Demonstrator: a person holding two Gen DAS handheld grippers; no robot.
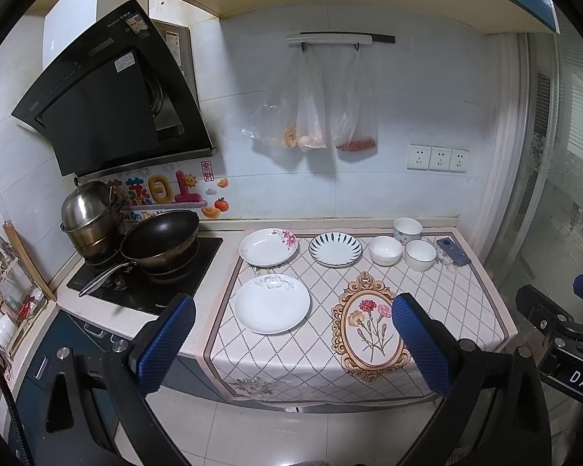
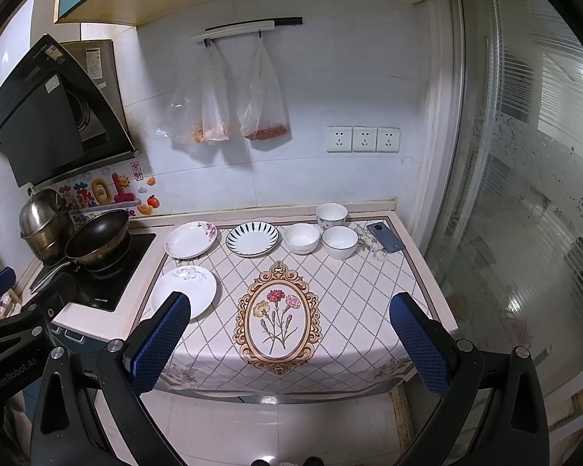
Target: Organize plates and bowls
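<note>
On the patterned cloth (image 1: 322,357) lie three plates: a white plate (image 1: 271,303) at the front left, a pink-flowered plate (image 1: 267,247) behind it and a blue-striped plate (image 1: 335,248) beside that. Three white bowls (image 1: 385,249) (image 1: 419,255) (image 1: 407,229) stand at the back right. The same plates (image 2: 190,290) (image 2: 191,239) (image 2: 252,238) and bowls (image 2: 301,237) (image 2: 339,242) (image 2: 331,215) show in the right wrist view. My left gripper (image 1: 293,345) is open and empty, in front of the counter. My right gripper (image 2: 289,341) is open and empty, also short of the counter's front edge.
A stove (image 1: 144,275) with a black wok (image 1: 161,239) and steel pots (image 1: 89,213) stands left of the cloth. A blue phone (image 1: 452,251) lies at the back right. Plastic bags (image 1: 311,108) hang on the wall. A glass door (image 2: 524,194) is to the right.
</note>
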